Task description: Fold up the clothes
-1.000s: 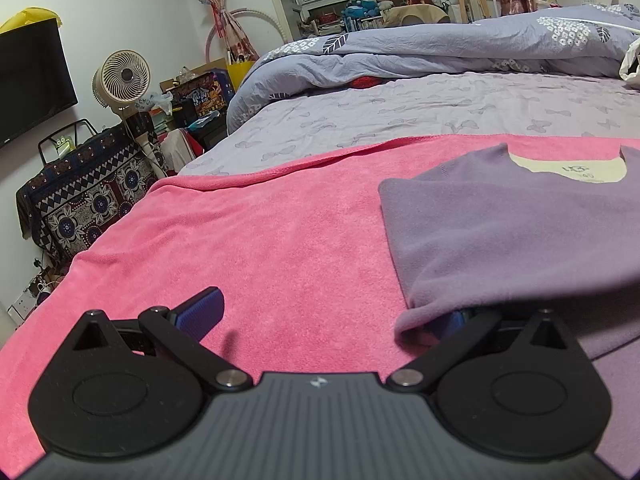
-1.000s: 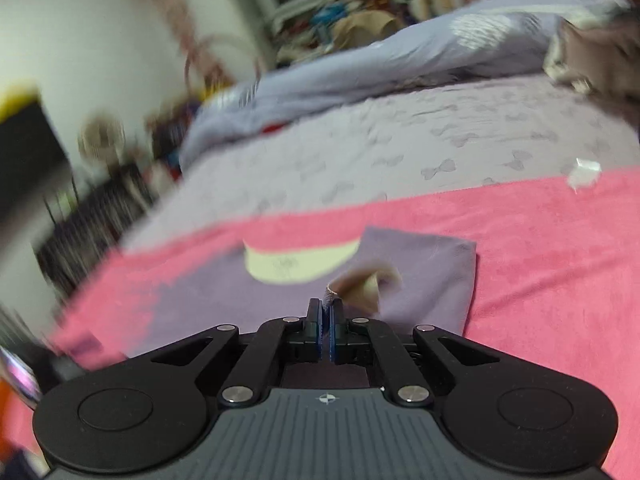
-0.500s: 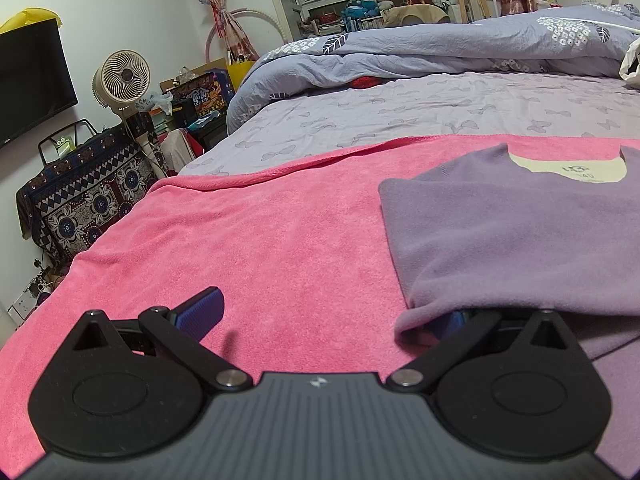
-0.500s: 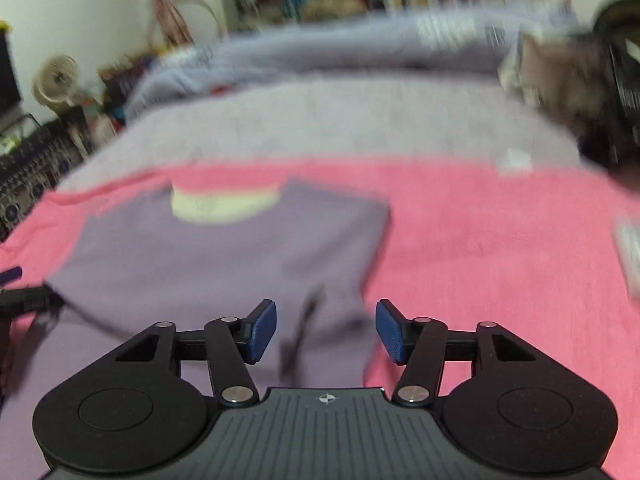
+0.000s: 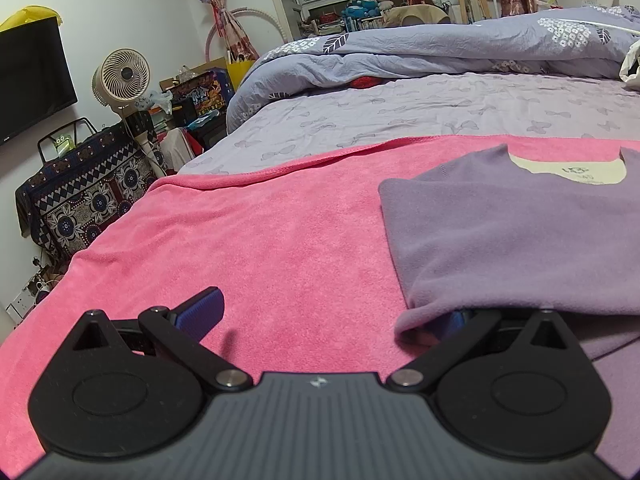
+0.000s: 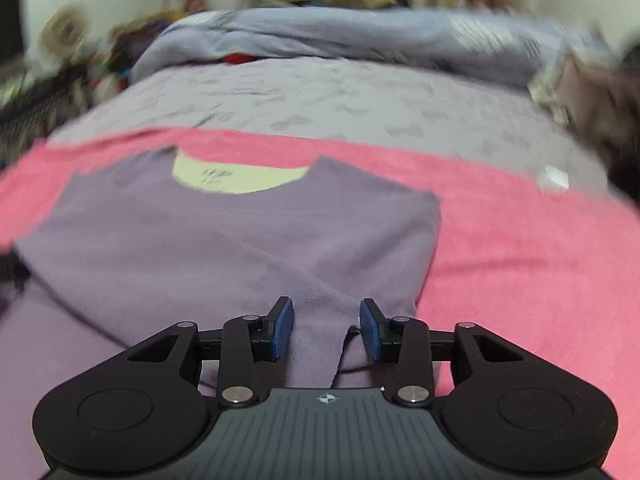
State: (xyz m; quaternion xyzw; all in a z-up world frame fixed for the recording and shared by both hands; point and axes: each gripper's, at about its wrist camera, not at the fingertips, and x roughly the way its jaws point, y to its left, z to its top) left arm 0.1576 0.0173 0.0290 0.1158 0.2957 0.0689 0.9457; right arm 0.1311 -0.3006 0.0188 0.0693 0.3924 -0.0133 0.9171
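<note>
Purple soft fleece shirt (image 6: 224,240) lies flat on the pink fuzzy blanket (image 5: 256,240) on the bed. My left gripper (image 5: 328,312) is spread wide, and the shirt's edge drapes over its right finger. My right gripper (image 6: 326,328) is spread apart too, with a shirt fold between its blue pads (image 6: 282,328).

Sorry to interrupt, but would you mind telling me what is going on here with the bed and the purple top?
A person with a claw in each hand is folding a soft purple fleece top laid on a pink towel across the bed. The left claw is open, one finger tucked under the top's folded edge. The right claw is open too, straddling a fold of the fabric near the hem. Neither grips anything.
</note>
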